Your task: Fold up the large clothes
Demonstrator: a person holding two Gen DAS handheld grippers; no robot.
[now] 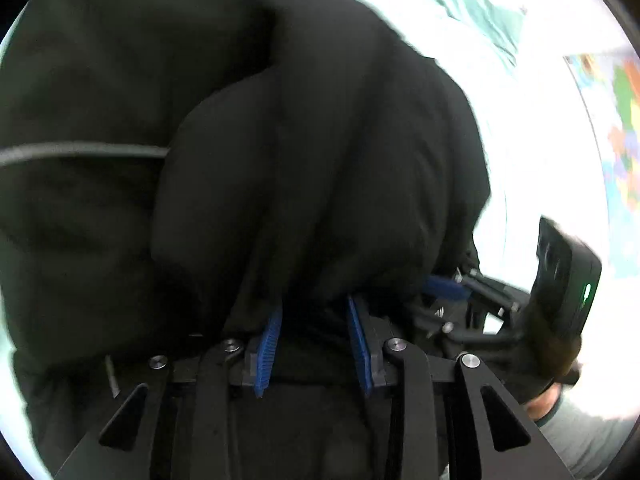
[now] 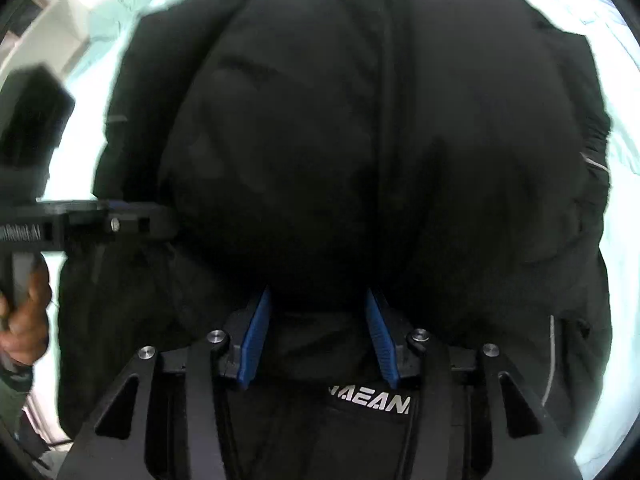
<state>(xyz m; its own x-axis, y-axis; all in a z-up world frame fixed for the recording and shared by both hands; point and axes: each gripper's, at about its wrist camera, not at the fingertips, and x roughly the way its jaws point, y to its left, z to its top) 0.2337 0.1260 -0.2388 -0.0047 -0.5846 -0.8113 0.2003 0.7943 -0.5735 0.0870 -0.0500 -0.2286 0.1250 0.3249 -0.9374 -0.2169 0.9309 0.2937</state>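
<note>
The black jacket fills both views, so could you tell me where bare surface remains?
Little: a pale strip right of the black jacket in the left wrist view, and pale margins beside it in the right wrist view. The middle is crowded with jacket bulging over the left gripper and right gripper.

The puffer jacket (image 1: 280,140) is plain black, filling most of both frames, with a thin grey piping line (image 1: 80,151) crossing the left of the left wrist view and white lettering (image 2: 370,400) at the bottom centre of the right wrist view. The left gripper (image 1: 314,308) and right gripper (image 2: 318,300) are matte black with ribbed blue pads (image 1: 269,344) and silver pivot screws. The surface beneath (image 1: 528,168) is a washed-out pale mint white. A teal cloth (image 1: 480,16) lies upper right, and a multicoloured patchwork sheet (image 1: 624,128) of orange, green and blue runs along the right edge.
</note>
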